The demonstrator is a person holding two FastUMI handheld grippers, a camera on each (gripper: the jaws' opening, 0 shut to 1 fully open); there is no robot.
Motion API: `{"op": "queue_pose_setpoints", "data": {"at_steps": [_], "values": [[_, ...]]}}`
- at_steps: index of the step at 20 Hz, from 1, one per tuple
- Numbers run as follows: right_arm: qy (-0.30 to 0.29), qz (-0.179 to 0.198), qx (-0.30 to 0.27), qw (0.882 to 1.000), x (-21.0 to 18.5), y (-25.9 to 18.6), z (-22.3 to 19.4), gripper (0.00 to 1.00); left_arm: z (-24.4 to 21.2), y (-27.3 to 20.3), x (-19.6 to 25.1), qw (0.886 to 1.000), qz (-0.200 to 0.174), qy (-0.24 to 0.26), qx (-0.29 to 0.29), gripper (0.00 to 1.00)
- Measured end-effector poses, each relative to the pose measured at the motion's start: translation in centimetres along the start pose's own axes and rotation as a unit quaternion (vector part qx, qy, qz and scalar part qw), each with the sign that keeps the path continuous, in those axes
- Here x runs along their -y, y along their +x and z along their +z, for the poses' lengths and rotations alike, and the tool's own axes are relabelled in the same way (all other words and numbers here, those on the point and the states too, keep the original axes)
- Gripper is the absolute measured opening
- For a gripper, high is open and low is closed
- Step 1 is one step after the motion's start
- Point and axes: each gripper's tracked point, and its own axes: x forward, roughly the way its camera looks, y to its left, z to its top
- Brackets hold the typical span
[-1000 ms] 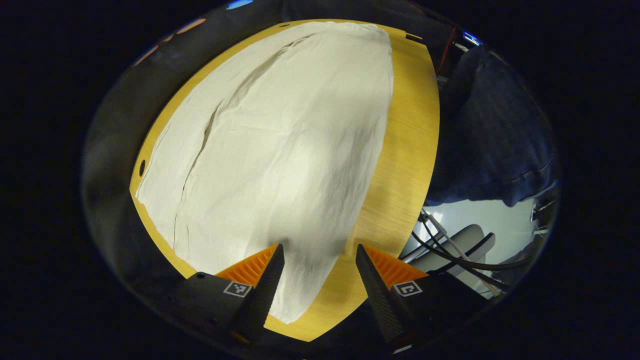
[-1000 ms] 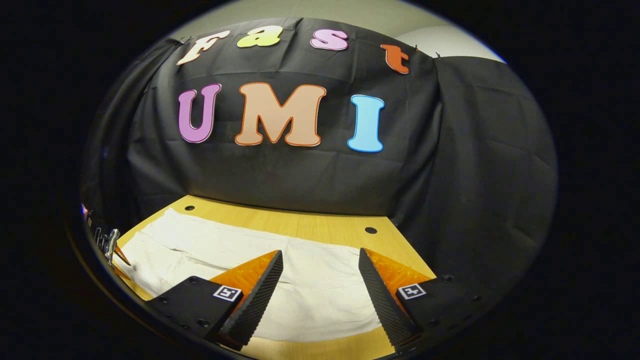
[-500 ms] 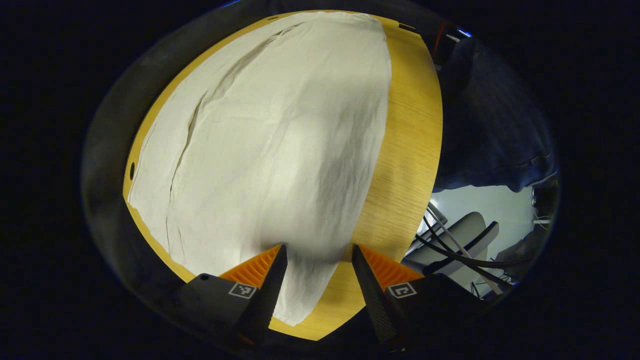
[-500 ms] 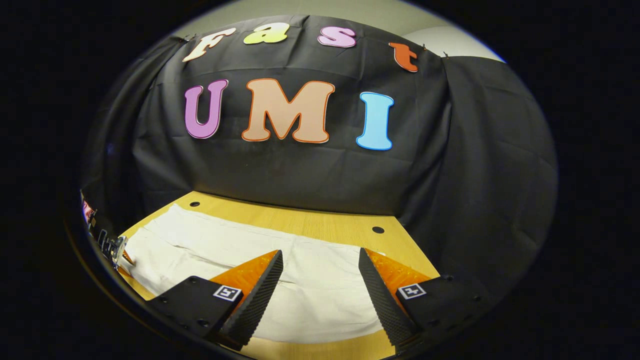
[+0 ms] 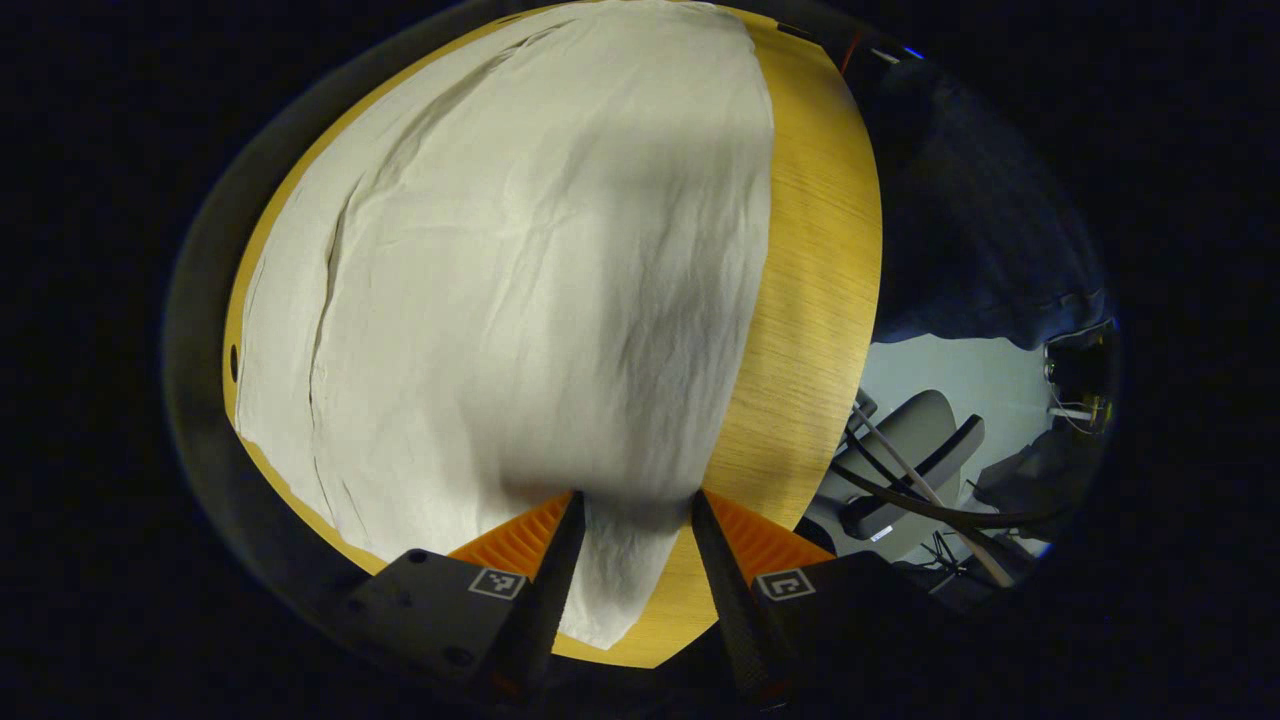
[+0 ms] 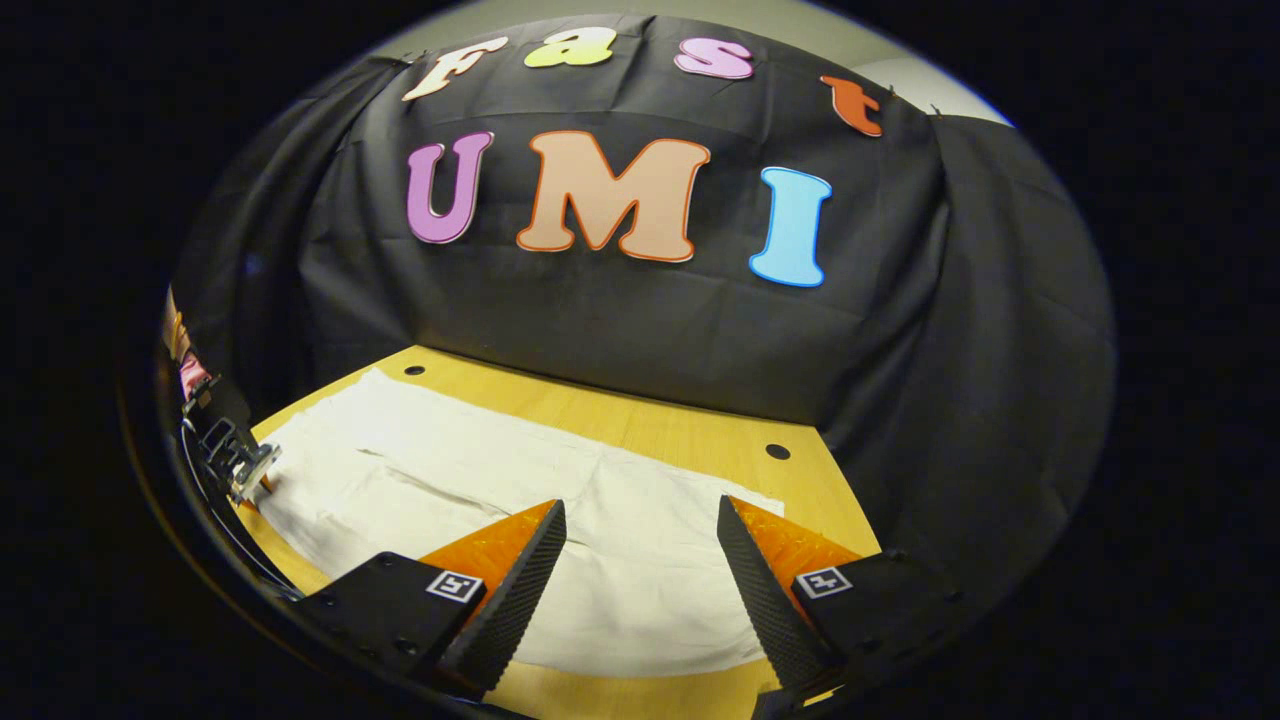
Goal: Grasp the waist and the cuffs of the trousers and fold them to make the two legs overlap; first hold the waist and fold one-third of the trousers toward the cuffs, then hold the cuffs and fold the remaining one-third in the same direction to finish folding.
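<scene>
Both tools gape over white trousers (image 5: 520,270) (lying flat).

I see strong fisheye bowing toward each view's rim, where detail dims and softens. In the left gripper view, overhead light leaves the trousers (image 5: 500,270) bright, with a broad soft shadow across their lower part near the jaws. The tabletop (image 5: 815,270) shows a mild sheen. In the right gripper view, lighting is even and focus crisp.
</scene>
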Motion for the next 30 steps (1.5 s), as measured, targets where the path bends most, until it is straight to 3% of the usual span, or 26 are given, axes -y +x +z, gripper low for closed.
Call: {"op": "queue_pose_setpoints", "data": {"at_steps": [3,8,10,13,17,23,26,27,28,30], "values": [[-0.02,0.047,-0.026,0.998,-0.8,0.3,-1.8,0.98,0.0,-0.1,-0.8,1.0,0.004,-0.008,-0.007,0.57],[-0.107,0.127,-0.09,0.982,-1.6,0.8,-7.1,0.98,0.6,-0.3,-2.2,0.999,0.027,-0.013,-0.012,0.08],[-0.141,0.16,-0.121,0.969,-1.8,0.8,-9.5,0.98,0.6,-0.2,-2.0,0.999,0.035,-0.012,-0.017,0.0],[-0.192,0.207,-0.164,0.945,-1.2,0.1,-12.9,0.98,0.6,-0.1,-2.0,0.999,0.038,-0.027,-0.019,0.0],[-0.258,0.261,-0.221,0.904,-0.2,-0.5,-17.6,0.98,0.6,-0.1,-2.1,0.999,0.033,-0.032,-0.026,0.0],[-0.324,0.306,-0.301,0.843,2.3,-0.2,-24.1,0.98,0.6,-0.4,-1.9,0.998,0.025,-0.038,-0.045,0.0],[-0.332,0.326,-0.328,0.822,2.8,0.1,-25.6,0.97,0.6,-0.3,-1.9,0.997,0.02,-0.039,-0.056,0.0],[-0.325,0.332,-0.333,0.82,2.5,0.2,-25.7,0.96,0.6,-0.4,-1.9,0.997,0.018,-0.04,-0.059,0.0],[-0.318,0.336,-0.339,0.819,2.5,0.2,-25.8,0.89,0.6,-0.4,-1.9,0.997,0.016,-0.04,-0.062,0.0],[-0.311,0.347,-0.345,0.815,2.3,0.2,-25.9,0.88,0.6,-0.3,-2.0,0.997,0.013,-0.043,-0.067,0.0]]}}
